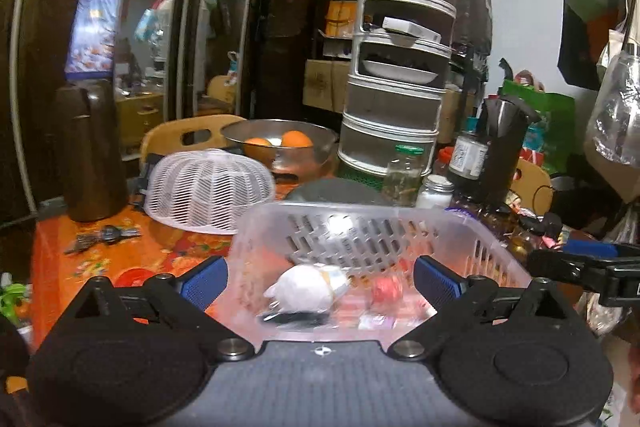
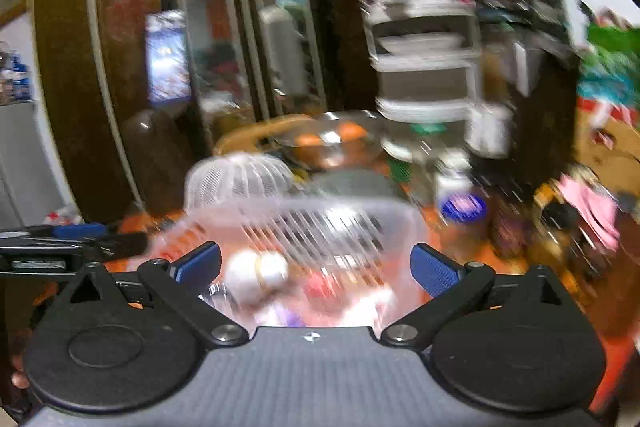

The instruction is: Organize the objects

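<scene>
Left gripper [image 1: 320,281]: seen at the bottom of the left wrist view, fingers spread wide with nothing pinched; the blue pads [image 1: 204,281] were held apart on either side of the basket's near end.
Right gripper [image 2: 316,267]: likewise spread and empty in the lower part of the right wrist view, which was badly smeared by motion; its tip was also seen at the right edge of the left view.
Basket [image 1: 496,259]: a translucent pinkish plastic basket with slotted walls was placed at lower centre of both views, resting on the orange patterned tablecloth [image 1: 72,267].
Contents: a white plush toy [image 1: 304,287] and a small red item [image 1: 386,289] were seen inside; other bits were too blurred to be named.
Handling: the basket was judged light, thin-walled and somewhat flexible, so a rim or end wall would be the place for it to be gripped, ideally with 2 grippers at opposite ends.
Plush: judged soft and compressible, easily pinched at the body.
Surroundings: a white mesh food cover [image 1: 210,187] was seen just behind at centre left, and a steel bowl of oranges [image 1: 280,143] further back.
</scene>
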The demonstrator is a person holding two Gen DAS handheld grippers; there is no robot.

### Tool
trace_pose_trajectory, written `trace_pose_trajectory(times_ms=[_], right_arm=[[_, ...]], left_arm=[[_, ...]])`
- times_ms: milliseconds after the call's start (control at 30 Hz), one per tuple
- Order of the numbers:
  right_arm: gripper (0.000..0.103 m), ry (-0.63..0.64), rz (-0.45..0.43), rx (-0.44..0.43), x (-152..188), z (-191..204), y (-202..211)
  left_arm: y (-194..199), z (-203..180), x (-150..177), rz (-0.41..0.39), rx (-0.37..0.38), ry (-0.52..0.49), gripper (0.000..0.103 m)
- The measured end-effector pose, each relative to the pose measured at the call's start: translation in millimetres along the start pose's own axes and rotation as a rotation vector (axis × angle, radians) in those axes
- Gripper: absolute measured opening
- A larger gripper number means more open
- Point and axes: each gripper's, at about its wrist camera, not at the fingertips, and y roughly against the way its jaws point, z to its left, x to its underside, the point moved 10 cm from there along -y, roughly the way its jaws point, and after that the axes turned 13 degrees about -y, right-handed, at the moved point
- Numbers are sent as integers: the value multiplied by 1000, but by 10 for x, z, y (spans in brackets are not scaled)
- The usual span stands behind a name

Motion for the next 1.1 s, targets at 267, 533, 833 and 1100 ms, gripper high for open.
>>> trace_pose_trajectory(times_ms=[267, 533, 833, 1100], right_arm=[[103, -55, -66, 70, 424, 43, 909], [103, -21, -58, 29, 816, 327, 1931], [103, -35, -90, 144, 869, 191, 2134], [103, -50, -36, 164, 894, 100, 2046]], left_arm=[[832, -159, 292, 39, 7, -19, 100], [2065, -584, 604, -108, -12, -41, 100], [2339, -738, 722, -40, -41, -37, 101], [2267, -646, 799, -8, -22, 24, 100]])
